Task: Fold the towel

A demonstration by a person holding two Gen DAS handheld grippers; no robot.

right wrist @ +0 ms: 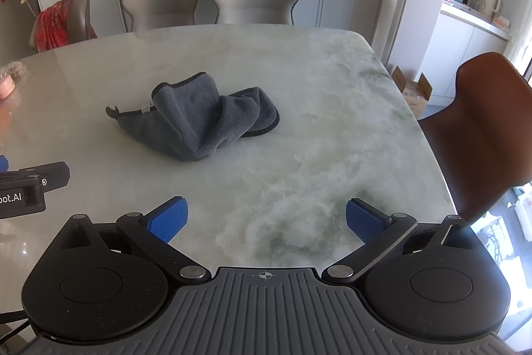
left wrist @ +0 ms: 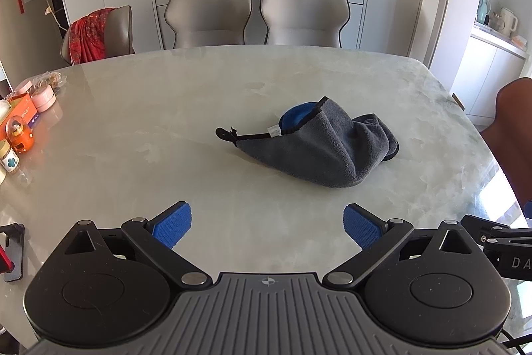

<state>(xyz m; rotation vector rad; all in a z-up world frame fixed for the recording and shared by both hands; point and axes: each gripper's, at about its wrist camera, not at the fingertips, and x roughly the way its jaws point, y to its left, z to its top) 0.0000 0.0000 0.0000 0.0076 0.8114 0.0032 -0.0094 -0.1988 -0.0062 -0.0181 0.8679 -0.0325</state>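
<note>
While both tools hang above the near edge of the marble bench (left wrist: 139, 128), the towel (left wrist: 319, 145) just sits there in a crumpled heap, well ahead of them and touching neither. The left tool (left wrist: 267, 226) has its blue pads (left wrist: 173, 225) spread wide apart with nothing between them, and from it the towel is ahead and a bit off to the right. Same deal with the right tool (right wrist: 266, 223): pads (right wrist: 169, 219) wide apart, pinching nothing, with the towel (right wrist: 202, 118) ahead and to its left. So the heap sits roughly between the two, further out on the bench (right wrist: 332, 108).

The towel is grey with a dark trim, and a patch of blue lining (left wrist: 296, 117) shows in the fold on the far side. There's a small white tag (left wrist: 275, 130) along the edge, and a little loop (left wrist: 224, 133) sticks out at the left corner. Two pale chairs (left wrist: 209, 15) stand past the far edge of the bench.
</note>
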